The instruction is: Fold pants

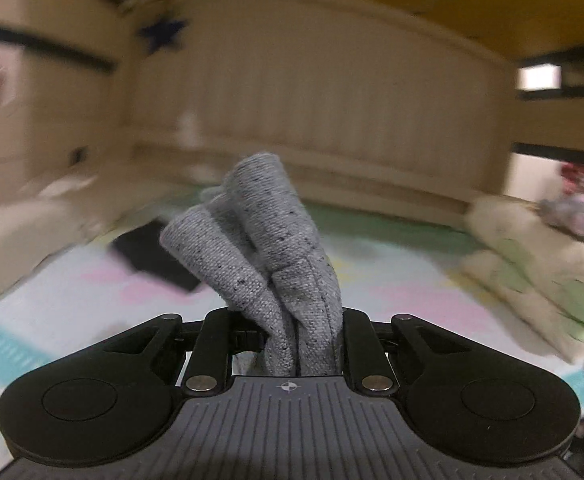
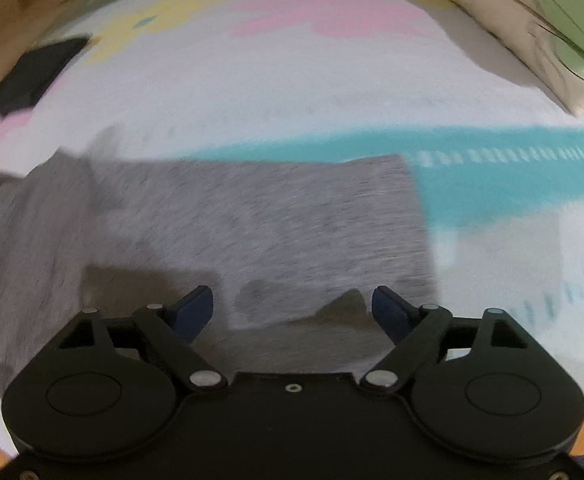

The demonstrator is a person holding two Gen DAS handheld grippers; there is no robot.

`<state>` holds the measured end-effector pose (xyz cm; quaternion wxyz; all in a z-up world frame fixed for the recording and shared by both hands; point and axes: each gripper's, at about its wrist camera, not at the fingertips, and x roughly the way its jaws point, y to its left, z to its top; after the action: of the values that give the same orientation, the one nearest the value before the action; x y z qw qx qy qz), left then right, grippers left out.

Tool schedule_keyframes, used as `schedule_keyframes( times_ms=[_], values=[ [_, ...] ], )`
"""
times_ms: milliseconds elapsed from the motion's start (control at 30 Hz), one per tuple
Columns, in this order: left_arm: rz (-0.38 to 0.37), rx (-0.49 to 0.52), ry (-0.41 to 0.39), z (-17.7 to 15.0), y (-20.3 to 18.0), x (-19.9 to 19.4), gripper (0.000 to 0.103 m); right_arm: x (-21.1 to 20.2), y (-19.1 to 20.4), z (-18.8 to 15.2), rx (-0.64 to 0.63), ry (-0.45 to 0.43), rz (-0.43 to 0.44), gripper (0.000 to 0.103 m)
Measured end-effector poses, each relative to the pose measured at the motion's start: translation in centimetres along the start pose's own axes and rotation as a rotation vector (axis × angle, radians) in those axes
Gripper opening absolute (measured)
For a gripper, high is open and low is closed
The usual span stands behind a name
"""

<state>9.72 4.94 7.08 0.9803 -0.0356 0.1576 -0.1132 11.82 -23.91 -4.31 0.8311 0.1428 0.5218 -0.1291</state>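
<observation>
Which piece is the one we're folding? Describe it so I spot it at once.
Find the pastel patterned mat with the teal stripe. On its near side lie the grey speckled knit pants, one bunched end clamped in the left gripper. The flat black item farther back is smooth and dark.

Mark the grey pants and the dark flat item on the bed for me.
grey pants [image 1: 267, 264], left wrist view, bunched fabric in the left tool.
dark flat item [image 2: 31, 76], right wrist view, its middle.

Bed [image 2: 332, 92]: pastel sheet, pink, yellow and teal patches. On it: grey pants [image 2: 251, 220] spread flat; black item [image 2: 31, 76] at far edge; patterned pillows [image 2: 532, 20].
</observation>
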Motion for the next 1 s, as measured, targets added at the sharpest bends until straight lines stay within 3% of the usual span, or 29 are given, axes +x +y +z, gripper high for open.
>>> schedule_keyframes(
  times_ms=[100,200,400,467,567,667,867,933,1000],
  values=[
    [-0.081,0.09,0.008,-0.4,-4.9,0.6,0.016,-0.3,-2.8,0.6,0.08,-0.002,-0.002,0.086],
    [-0.142,0.19,0.066,-2.5,-9.9,2.3,0.017,-0.6,-5.4,1.3,0.145,-0.007,-0.008,0.082],
    [-0.282,0.321,0.346,-9.6,-17.3,7.8,0.028,-0.9,-10.5,2.2,0.253,-0.034,-0.087,0.082],
    [-0.31,0.402,0.392,-11.5,-18.9,8.5,0.031,-0.9,-11.5,2.5,0.284,-0.04,-0.103,0.082],
    [-0.291,0.483,0.383,-13.0,-20.2,8.0,0.038,-1.2,-12.8,3.3,0.3,-0.054,-0.117,0.082],
    [-0.352,0.483,0.395,-12.3,-19.7,7.5,0.042,-1.6,-12.6,3.6,0.252,-0.074,-0.149,0.082],
    [-0.502,0.481,0.331,-10.7,-17.8,5.4,0.044,-1.4,-13.4,3.8,0.272,-0.068,-0.126,0.082],
    [-0.571,0.447,0.317,-10.2,-16.8,4.3,0.045,-1.3,-13.7,3.8,0.268,-0.06,-0.127,0.082],
    [-0.646,0.348,0.311,-8.9,-15.6,4.3,0.047,-1.4,-14.0,3.8,0.267,-0.055,-0.124,0.082]
  ],
)
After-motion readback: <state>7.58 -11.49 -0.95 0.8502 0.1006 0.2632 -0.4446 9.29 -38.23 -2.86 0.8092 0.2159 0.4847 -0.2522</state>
